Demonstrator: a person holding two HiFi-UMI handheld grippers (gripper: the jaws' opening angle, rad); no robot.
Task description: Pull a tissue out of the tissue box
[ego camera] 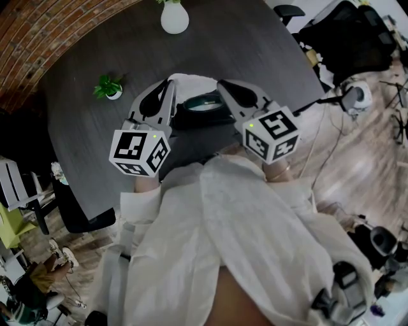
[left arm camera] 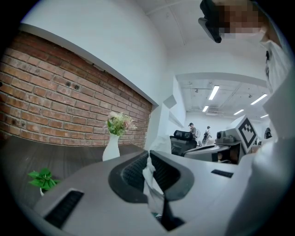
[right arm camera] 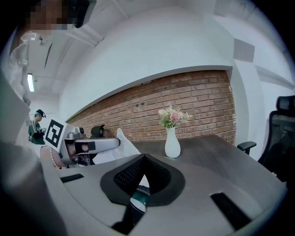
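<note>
A dark tissue box (ego camera: 205,107) with an oval opening lies on the dark table (ego camera: 255,44) under both grippers. A white tissue (ego camera: 191,80) rises from it between the two gripper tips. My left gripper (ego camera: 169,81) is shut on the tissue (left arm camera: 150,177), which hangs pinched between its pads. My right gripper (ego camera: 221,83) is shut, and I see nothing between its pads. In the right gripper view the right gripper (right arm camera: 144,156) hovers above the box opening (right arm camera: 138,201), and the tissue (right arm camera: 124,140) stands beside the left gripper (right arm camera: 87,147).
A white vase (ego camera: 174,16) with flowers stands at the table's far edge. A small green plant (ego camera: 108,87) sits at the left. A brick wall (left arm camera: 69,101) runs behind the table. Office chairs (ego camera: 344,38) and cables lie to the right of the table.
</note>
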